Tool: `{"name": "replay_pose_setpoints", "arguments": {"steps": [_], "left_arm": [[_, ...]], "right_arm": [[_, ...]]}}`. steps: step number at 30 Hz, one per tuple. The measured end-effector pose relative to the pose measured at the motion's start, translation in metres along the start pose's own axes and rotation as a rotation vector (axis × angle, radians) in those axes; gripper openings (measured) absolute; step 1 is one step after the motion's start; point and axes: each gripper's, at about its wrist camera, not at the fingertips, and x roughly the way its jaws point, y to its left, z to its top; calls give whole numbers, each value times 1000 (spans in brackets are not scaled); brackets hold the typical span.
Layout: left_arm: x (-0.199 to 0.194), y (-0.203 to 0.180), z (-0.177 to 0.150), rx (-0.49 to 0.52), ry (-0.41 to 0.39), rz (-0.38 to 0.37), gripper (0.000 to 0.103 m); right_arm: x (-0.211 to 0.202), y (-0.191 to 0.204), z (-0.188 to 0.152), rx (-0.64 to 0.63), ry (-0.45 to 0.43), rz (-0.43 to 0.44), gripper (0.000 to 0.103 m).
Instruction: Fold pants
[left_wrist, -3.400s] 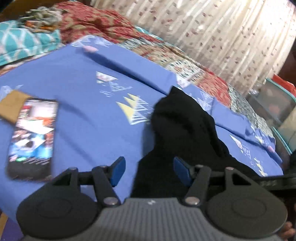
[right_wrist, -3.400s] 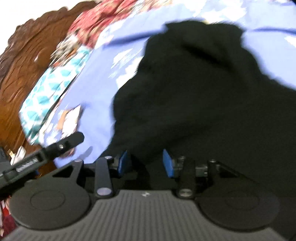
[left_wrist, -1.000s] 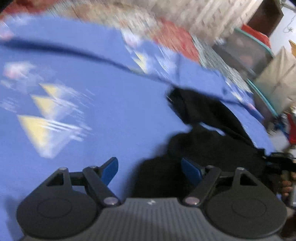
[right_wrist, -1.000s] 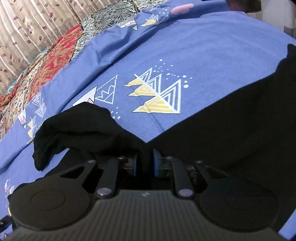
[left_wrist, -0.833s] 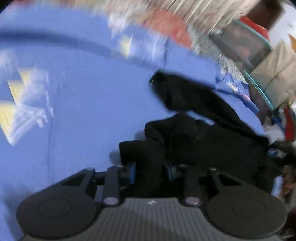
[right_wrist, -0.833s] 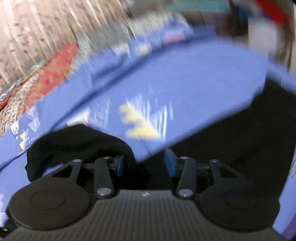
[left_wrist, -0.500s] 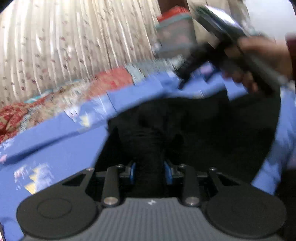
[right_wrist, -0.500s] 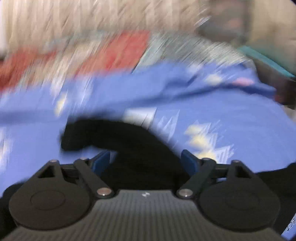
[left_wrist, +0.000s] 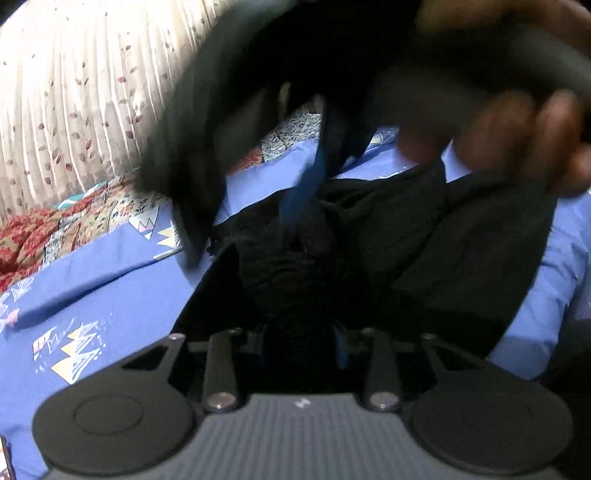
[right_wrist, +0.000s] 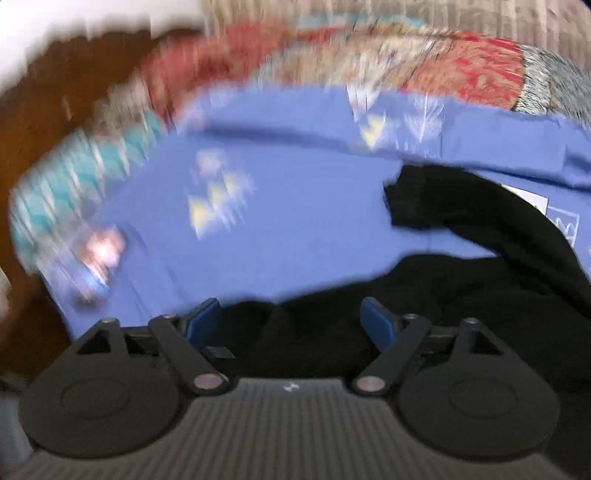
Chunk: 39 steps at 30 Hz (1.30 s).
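Note:
The black pants (left_wrist: 388, 258) lie crumpled on a blue bedsheet (left_wrist: 110, 295). My left gripper (left_wrist: 299, 350) is shut on a bunch of the black fabric and holds it up off the bed. My right gripper (right_wrist: 291, 321) is open, with pants fabric (right_wrist: 461, 295) lying between and beyond its blue pads; one pant leg (right_wrist: 443, 206) stretches away to the right. In the left wrist view the right gripper and the hand holding it (left_wrist: 517, 122) pass close above the pants, blurred.
A patterned red quilt (left_wrist: 55, 229) and a floral curtain (left_wrist: 74, 92) lie behind the bed. A wooden headboard (right_wrist: 55, 110) and a teal pillow (right_wrist: 74, 166) are at the left in the right wrist view. A phone-like object (right_wrist: 99, 254) lies blurred on the sheet.
My left gripper closed on the pants and lifted them. My right gripper let go of the fabric, opened wide and swung across in front of the left camera.

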Motion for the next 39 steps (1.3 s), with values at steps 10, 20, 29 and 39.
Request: {"name": "replay_pose_setpoints", "arguments": {"steps": [10,20,29,39], "left_arm": [[-64,82,-32,-207,20,170,90],[-33,184,-94,-779,209,0,44],[-82,167,-93,-762,156,199,43],[-132,186,-111,-840,104,157,64]], "right_arm": [[26,22,57,-169,-43,-116,11],[69,91,127,-509,-184,-90,12],[153,170,145,-618,-204,-76,22],[139,130,80,-454,-130,-28,55]]}}
